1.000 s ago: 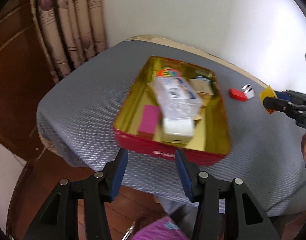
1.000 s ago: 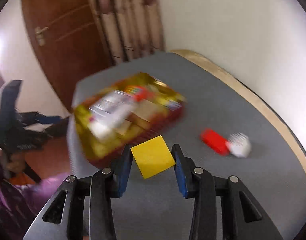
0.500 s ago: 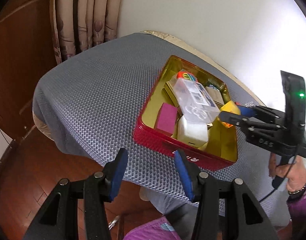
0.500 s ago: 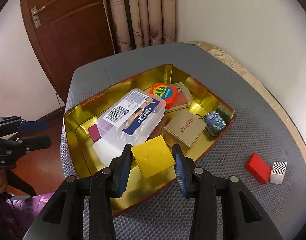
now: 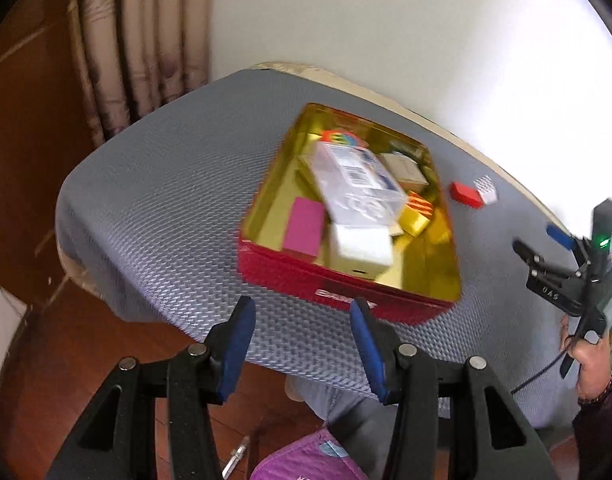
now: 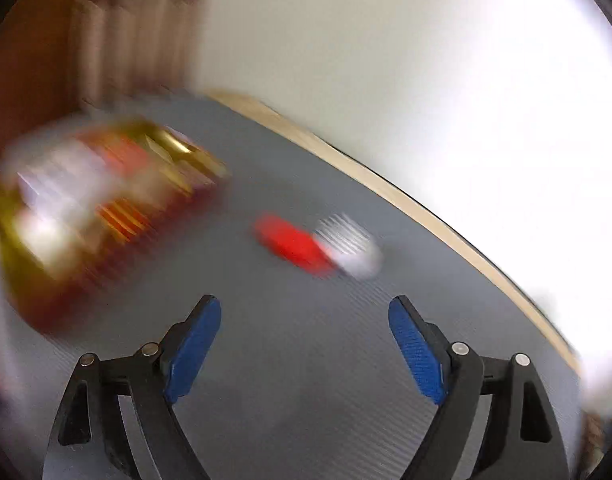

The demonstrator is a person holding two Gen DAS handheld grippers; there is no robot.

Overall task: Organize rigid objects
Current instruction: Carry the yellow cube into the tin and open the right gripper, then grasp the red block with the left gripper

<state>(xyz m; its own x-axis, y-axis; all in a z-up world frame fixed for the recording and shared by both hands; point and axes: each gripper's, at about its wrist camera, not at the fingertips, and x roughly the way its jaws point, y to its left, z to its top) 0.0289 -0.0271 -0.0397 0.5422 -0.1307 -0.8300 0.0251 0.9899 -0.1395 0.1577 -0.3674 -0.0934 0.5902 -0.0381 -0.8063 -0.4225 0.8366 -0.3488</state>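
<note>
A red tin with a gold inside (image 5: 346, 292) sits on the grey table and holds a clear plastic box (image 5: 354, 180), a pink block (image 5: 304, 222), a white block (image 5: 360, 246), a yellow block (image 5: 416, 218) and other small items. A red block (image 5: 464, 194) and a white patterned block (image 5: 485, 189) lie on the table right of the tin. My left gripper (image 5: 302, 344) is open and empty, off the table's near edge. My right gripper (image 6: 304, 340) is open and empty, with the red block (image 6: 292, 244) and the white block (image 6: 352, 248) ahead; this view is blurred. It also shows in the left wrist view (image 5: 542, 248).
The grey textured table (image 5: 166, 200) stands against a white wall with a curtain (image 5: 142, 40) at the back left. Wooden floor lies below the near edge. The blurred tin (image 6: 98, 208) is at the left in the right wrist view.
My right gripper has let go of the yellow block, which now lies in the tin, opened wide and swung right toward the red and white blocks. My left gripper has shifted slightly.
</note>
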